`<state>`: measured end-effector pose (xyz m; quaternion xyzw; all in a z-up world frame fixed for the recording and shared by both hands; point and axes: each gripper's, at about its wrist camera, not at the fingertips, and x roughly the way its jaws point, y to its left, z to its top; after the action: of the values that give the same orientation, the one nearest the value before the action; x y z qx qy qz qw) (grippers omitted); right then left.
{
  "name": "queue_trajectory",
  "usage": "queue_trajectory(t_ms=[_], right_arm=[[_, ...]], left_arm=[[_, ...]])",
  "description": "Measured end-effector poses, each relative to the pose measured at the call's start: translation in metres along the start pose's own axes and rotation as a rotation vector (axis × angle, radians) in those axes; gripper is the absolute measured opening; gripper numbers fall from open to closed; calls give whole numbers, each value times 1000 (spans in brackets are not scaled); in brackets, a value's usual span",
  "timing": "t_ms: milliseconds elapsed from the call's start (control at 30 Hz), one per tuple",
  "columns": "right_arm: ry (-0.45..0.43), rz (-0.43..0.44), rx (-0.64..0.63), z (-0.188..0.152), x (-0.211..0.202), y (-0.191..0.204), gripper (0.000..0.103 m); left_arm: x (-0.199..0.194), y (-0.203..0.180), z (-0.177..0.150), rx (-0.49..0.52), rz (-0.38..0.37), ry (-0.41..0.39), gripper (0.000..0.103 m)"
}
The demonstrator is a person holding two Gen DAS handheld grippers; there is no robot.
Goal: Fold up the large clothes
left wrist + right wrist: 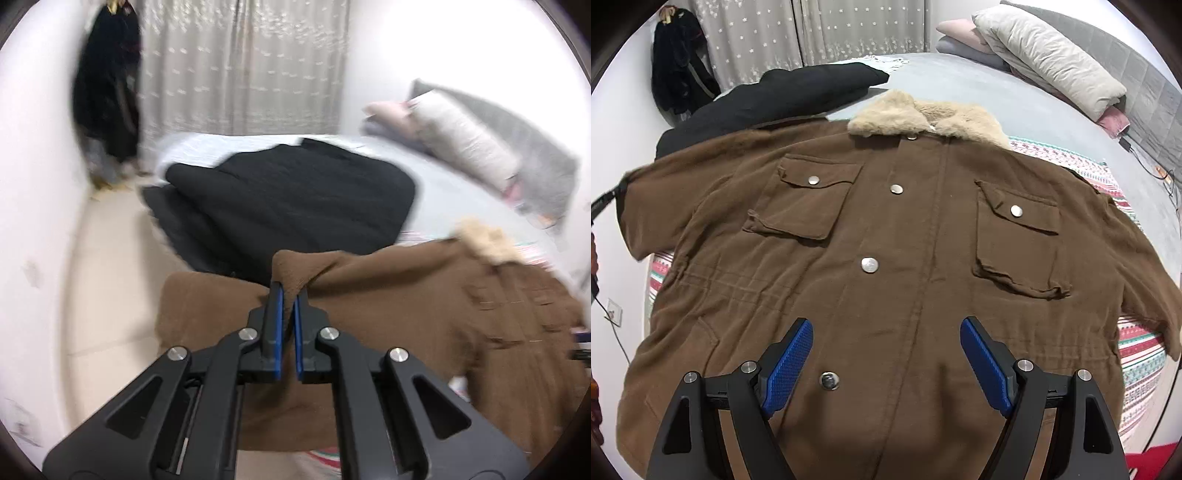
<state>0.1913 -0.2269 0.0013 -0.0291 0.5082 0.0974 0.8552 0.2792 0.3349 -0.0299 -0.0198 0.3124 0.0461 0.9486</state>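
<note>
A large brown jacket (905, 240) with a beige fur collar (923, 118), snap buttons and two chest pockets lies front up and spread flat on the bed. My right gripper (886, 325) hangs open above its lower front, with bare fabric between the blue pads and nothing gripped. In the left wrist view, my left gripper (288, 293) is shut on a bunched fold of the brown jacket (406, 314) at its sleeve end, and the cloth rises in a peak above the fingertips. That view is blurred.
A folded black garment (775, 96) lies on the grey bed sheet (997, 85) beyond the jacket's left shoulder. Pillows (1045, 55) lean on the headboard at the right. A patterned blanket (1137, 354) lies under the jacket. Dark clothes (679, 62) hang by the curtain.
</note>
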Motion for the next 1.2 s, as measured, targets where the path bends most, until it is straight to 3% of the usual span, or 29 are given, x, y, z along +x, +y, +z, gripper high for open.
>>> queue_trajectory(t_ms=[67, 100, 167, 233, 300, 333, 367, 500, 633, 733, 867, 1000, 1133, 1200], right_arm=[[-5, 1, 0, -3, -1, 1, 83], [-4, 3, 2, -5, -1, -1, 83], [7, 4, 10, -9, -1, -4, 83], [6, -3, 19, -13, -6, -10, 83], [-13, -14, 25, -17, -15, -20, 83], [-19, -18, 30, -19, -19, -25, 83], [-23, -23, 39, -21, -23, -31, 83], [-16, -39, 87, -33, -40, -60, 83], [-18, -46, 119, -57, -63, -88, 83], [-5, -60, 156, -85, -80, -116, 83], [39, -19, 233, -129, -92, -158, 83], [91, 55, 314, -175, -96, -196, 83], [116, 72, 371, -212, -93, -219, 83], [127, 82, 405, -228, -88, -228, 83]], left_arm=[[34, -2, 2, 63, 187, 40, 1], [57, -2, 1, 98, 316, 69, 1], [79, 9, -2, 75, 352, 137, 1], [74, 2, 3, 4, 284, 152, 2], [58, -12, 4, -19, 172, 144, 21], [51, -23, 4, -14, 120, 155, 44], [45, -30, 4, -5, 83, 160, 56], [0, -69, -21, 59, -93, 207, 58], [-44, -110, -61, 82, -303, 305, 69], [-61, -124, -89, 71, -408, 390, 70], [-79, -138, -130, 45, -475, 529, 70], [-87, -145, -164, -35, -590, 636, 70], [-94, -156, -197, -63, -567, 737, 69], [-97, -161, -205, -103, -605, 781, 57]])
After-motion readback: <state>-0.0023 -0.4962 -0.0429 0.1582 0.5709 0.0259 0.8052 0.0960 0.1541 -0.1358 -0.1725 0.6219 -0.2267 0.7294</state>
